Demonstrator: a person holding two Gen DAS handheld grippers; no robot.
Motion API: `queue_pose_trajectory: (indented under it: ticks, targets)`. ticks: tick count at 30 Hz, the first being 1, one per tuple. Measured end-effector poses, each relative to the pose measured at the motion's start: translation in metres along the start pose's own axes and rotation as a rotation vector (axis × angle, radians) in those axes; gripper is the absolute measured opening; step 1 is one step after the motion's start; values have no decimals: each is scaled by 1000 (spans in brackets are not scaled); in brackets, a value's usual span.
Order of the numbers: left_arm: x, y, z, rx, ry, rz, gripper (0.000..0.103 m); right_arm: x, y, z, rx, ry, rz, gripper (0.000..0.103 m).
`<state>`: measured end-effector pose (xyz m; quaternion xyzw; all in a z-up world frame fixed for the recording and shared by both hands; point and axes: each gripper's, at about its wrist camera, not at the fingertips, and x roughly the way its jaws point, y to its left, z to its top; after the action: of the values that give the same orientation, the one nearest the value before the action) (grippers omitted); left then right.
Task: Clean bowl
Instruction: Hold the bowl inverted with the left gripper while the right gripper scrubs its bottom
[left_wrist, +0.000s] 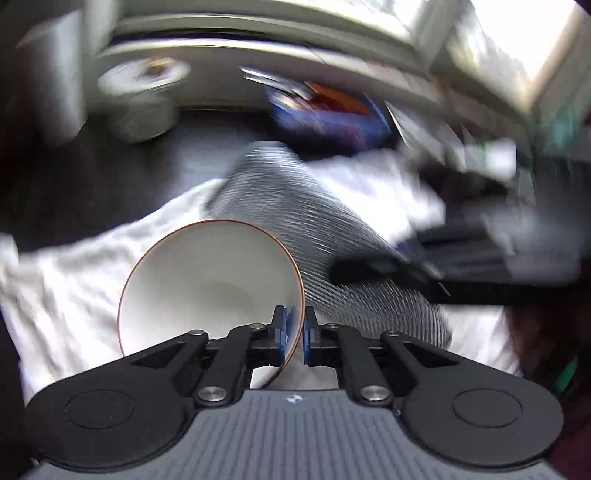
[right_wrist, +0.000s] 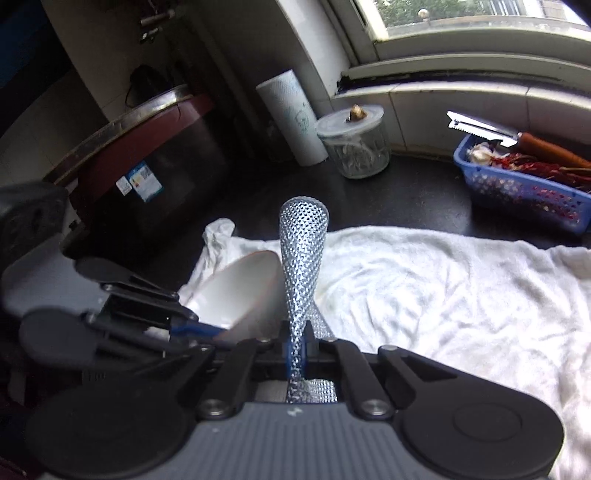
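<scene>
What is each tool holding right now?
Left tool: closed on the rim of the white bowl.
Right tool: closed on the silvery cloth.

Home kitchen: dark counter (right_wrist: 406, 192), glass jar (right_wrist: 356, 147), window sill (right_wrist: 461, 70).

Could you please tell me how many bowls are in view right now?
1. The white bowl is tilted above the white towel, its rim pinched in the left claw. No other bowl shows, though the claws hide some of the counter.
</scene>
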<state>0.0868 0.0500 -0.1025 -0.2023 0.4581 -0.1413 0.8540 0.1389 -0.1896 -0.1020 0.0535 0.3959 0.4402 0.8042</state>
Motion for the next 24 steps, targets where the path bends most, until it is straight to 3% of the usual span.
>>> queue_pose_trajectory:
  ticks: [4, 6, 11, 17, 19, 22, 24]
  targets:
    - [-23, 54, -5, -329, -100, -211, 5, -20, 20, 13, -10, -71, -25, 4]
    - [-22, 66, -16, -394, -110, -269, 5, -23, 34, 16, -57, -72, -45, 4]
    - [-19, 98, -42, -558, -158, -449, 5, 4, 46, 7, -193, 45, -117, 4]
    - [-21, 118, -51, -637, -190, -550, 6, 47, 62, -11, -425, 171, -116, 4]
    - [-19, 120, -50, -637, -183, -559, 7, 63, 69, -19, -534, 193, -115, 4]
    - [-19, 121, -51, -633, -167, -569, 8, 70, 90, -33, -808, 218, -75, 4]
    - [-19, 123, -49, -627, -159, -573, 8, 69, 92, -33, -879, 232, -68, 4]
